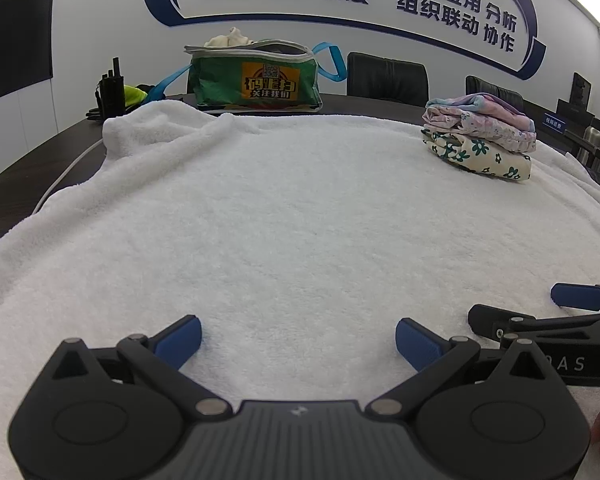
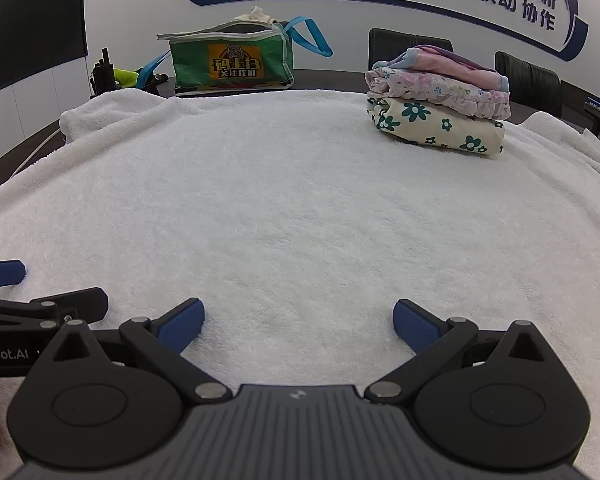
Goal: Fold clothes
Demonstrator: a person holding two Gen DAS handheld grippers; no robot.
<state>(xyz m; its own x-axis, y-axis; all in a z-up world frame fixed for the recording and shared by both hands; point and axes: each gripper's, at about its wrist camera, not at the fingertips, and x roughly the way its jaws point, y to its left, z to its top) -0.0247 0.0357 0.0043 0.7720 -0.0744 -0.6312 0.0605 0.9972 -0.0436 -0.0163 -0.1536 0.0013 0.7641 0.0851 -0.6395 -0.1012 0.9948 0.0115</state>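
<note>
A stack of folded clothes [image 1: 482,136] [image 2: 440,100] sits at the far right of the white towel [image 1: 280,220] [image 2: 280,200]: a cream piece with green flowers under pink floral pieces. A green bag [image 1: 256,78] [image 2: 232,60] with blue straps stands at the back, with pale cloth showing in its open top. My left gripper [image 1: 298,338] is open low over the towel's near edge, nothing between its blue pads. My right gripper [image 2: 298,322] is open too, just to the right of it, holding nothing. Each gripper shows at the edge of the other's view.
A black radio [image 1: 110,90] and a yellow-green item [image 1: 134,94] lie at the back left on the dark table [image 1: 20,160]. Black chairs [image 1: 386,78] stand behind the table. A white wall with blue lettering closes the back.
</note>
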